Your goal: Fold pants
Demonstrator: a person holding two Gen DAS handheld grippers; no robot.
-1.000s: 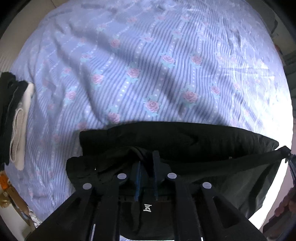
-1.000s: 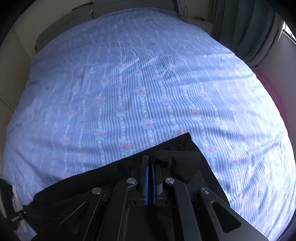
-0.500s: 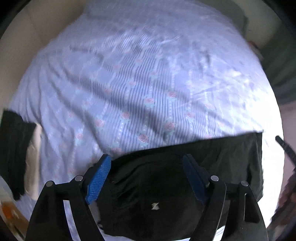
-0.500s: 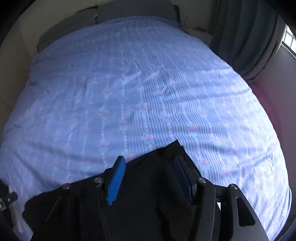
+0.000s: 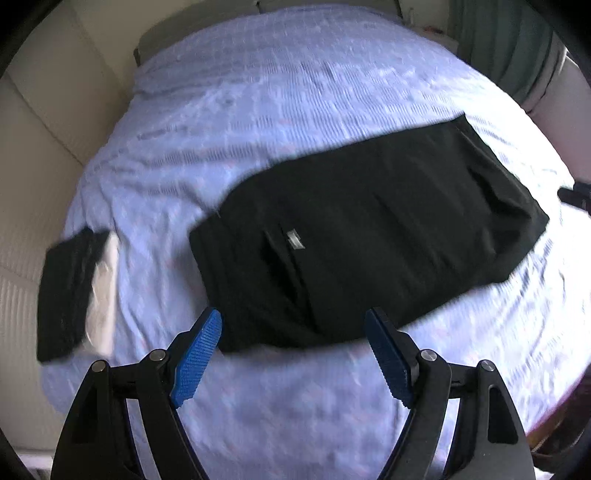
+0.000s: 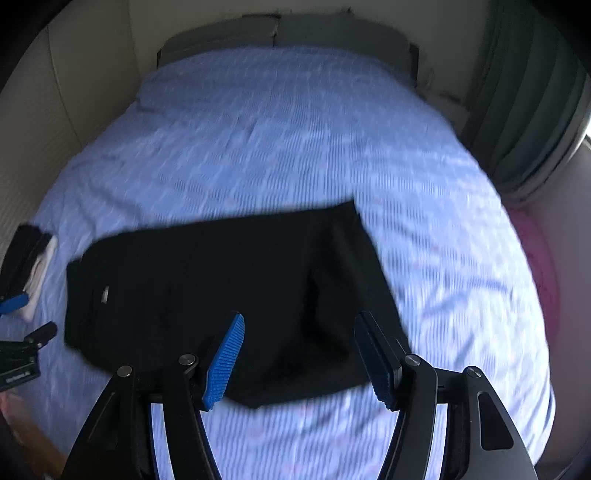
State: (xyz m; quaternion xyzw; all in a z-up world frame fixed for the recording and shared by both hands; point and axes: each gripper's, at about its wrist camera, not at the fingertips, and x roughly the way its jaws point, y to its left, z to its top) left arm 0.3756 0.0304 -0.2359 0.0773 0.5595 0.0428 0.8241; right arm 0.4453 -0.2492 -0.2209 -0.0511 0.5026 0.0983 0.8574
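Note:
The black pants (image 5: 362, 229) lie folded flat on the bed, a small grey label (image 5: 293, 238) on top. They also show in the right wrist view (image 6: 229, 295). My left gripper (image 5: 295, 354) is open and empty, raised above the near edge of the pants. My right gripper (image 6: 303, 354) is open and empty, raised over the pants' near right part. The left gripper's tip shows at the left edge of the right wrist view (image 6: 22, 332).
The bed has a blue striped floral sheet (image 5: 295, 92). A stack of folded clothes, black on white (image 5: 74, 288), lies at the bed's left edge. Cream wall panels (image 5: 44, 147) stand left, a grey headboard (image 6: 280, 33) behind, green curtains (image 6: 528, 110) right.
Both grippers opened and let go of the pants, then pulled up and back. The pants now lie flat and folded on the sheet.

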